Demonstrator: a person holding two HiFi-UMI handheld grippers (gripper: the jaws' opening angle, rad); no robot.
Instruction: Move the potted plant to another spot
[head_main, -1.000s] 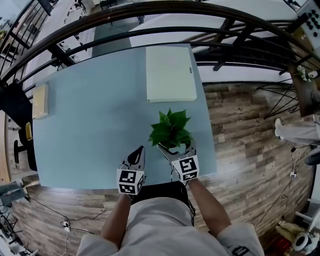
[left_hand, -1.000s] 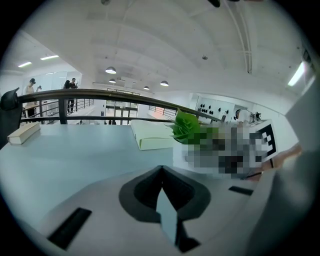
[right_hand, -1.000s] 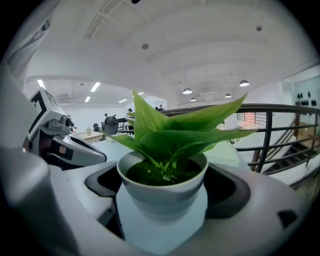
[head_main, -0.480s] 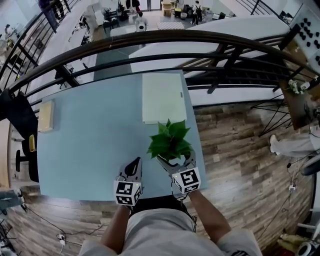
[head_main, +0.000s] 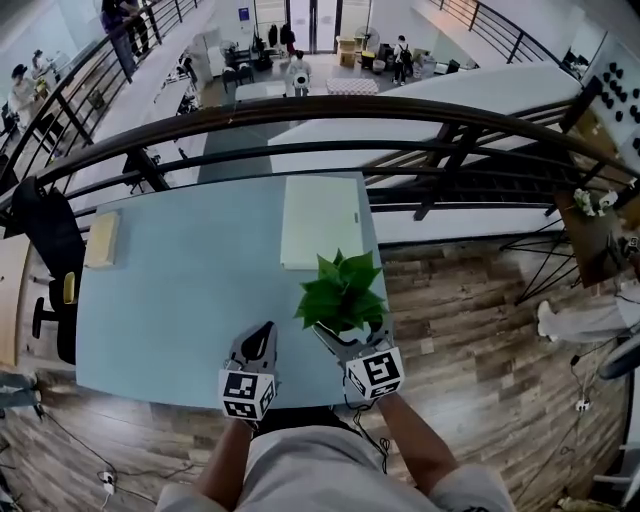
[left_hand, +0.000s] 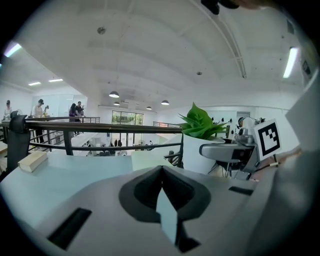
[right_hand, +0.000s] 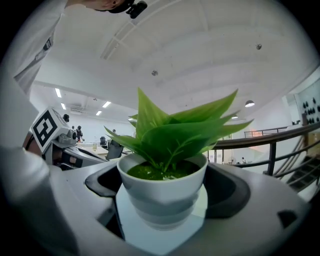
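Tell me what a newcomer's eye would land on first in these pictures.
The leafy green potted plant stands out first, toward the near right corner of the pale blue table, its white pot clamped between the jaws of the right gripper. Next comes the left gripper beside it, jaws together and holding nothing. A pale rectangular board lies at the table's far edge.

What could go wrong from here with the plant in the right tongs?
The right tongs clamp the potted plant by its smooth, tapered pot; it might slip or tilt. It is close to the table's right edge, so a slip there could send it to the wood floor.
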